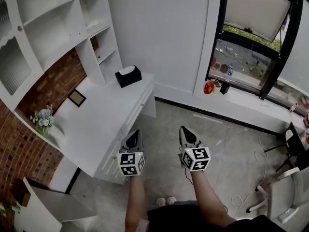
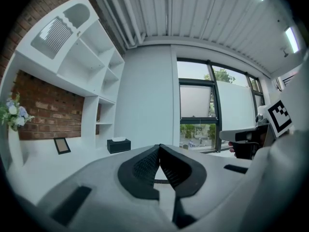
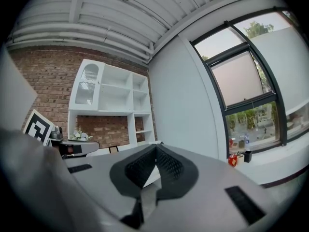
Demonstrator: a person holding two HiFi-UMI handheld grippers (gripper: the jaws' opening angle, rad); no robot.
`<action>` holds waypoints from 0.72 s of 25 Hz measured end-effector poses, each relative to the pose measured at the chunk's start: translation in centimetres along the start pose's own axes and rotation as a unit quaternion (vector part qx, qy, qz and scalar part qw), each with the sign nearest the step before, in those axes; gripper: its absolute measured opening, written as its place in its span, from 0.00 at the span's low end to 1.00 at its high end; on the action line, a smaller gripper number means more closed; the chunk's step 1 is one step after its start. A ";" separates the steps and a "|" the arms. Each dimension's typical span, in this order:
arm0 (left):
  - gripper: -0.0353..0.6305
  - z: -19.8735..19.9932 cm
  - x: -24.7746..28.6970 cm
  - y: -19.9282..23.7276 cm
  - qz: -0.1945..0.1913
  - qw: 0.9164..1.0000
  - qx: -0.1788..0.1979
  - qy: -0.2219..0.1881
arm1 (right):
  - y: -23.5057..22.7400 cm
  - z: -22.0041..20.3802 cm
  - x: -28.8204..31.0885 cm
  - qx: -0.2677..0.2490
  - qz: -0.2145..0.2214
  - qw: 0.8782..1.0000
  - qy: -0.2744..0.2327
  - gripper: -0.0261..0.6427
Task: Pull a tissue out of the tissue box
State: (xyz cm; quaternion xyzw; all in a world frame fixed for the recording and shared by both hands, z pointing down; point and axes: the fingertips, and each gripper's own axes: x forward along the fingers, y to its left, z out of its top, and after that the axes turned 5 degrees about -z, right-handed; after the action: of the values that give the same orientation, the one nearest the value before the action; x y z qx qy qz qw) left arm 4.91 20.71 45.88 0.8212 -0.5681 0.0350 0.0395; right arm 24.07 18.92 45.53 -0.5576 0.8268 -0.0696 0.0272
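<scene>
Approach posture: left gripper and right gripper level, fingers closed tip to tip, empty. Tissue box at worktop far end, well apart; tissue apparently protrudes, ready for pinching.

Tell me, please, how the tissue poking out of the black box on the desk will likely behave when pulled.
The tissue shows as a soft white crumple, so it is probably floppy and very light. The tissue box looks small and sits free on the desk, so it may slide or lift with the pull.
</scene>
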 end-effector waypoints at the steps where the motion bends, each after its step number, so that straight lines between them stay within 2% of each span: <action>1: 0.06 -0.1 0.0 0.1 0.000 1.000 -0.001 0.001 | 0.1 0.0 0.0 0.000 0.000 1.000 0.000 0.04; 6: 0.06 -0.6 -0.2 0.6 -0.003 1.000 -0.007 0.002 | 0.8 -0.3 0.1 -0.017 0.002 1.000 0.005 0.04; 8: 0.06 -0.9 -0.3 0.8 -0.005 1.000 -0.009 0.003 | 1.1 -0.5 0.2 -0.019 0.007 1.000 0.007 0.12; 10: 0.06 -1.1 -0.3 1.0 -0.007 1.000 -0.012 0.002 | 1.3 -0.6 0.3 -0.019 0.008 1.000 0.007 0.14; 15: 0.06 -1.4 -0.6 2.3 -0.006 1.000 -0.019 0.001 | 1.7 -0.8 0.8 -0.005 0.016 1.000 0.009 0.30; 18: 0.06 -1.4 -0.8 3.3 -0.006 1.000 -0.020 -0.001 | 2.2 -1.0 1.2 -0.003 0.017 1.000 0.007 0.33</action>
State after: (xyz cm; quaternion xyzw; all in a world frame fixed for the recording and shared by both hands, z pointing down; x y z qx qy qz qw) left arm 1.57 20.44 47.30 0.8238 -0.5638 0.0229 0.0552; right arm 21.52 18.71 46.21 -0.5428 0.8367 -0.0706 0.0206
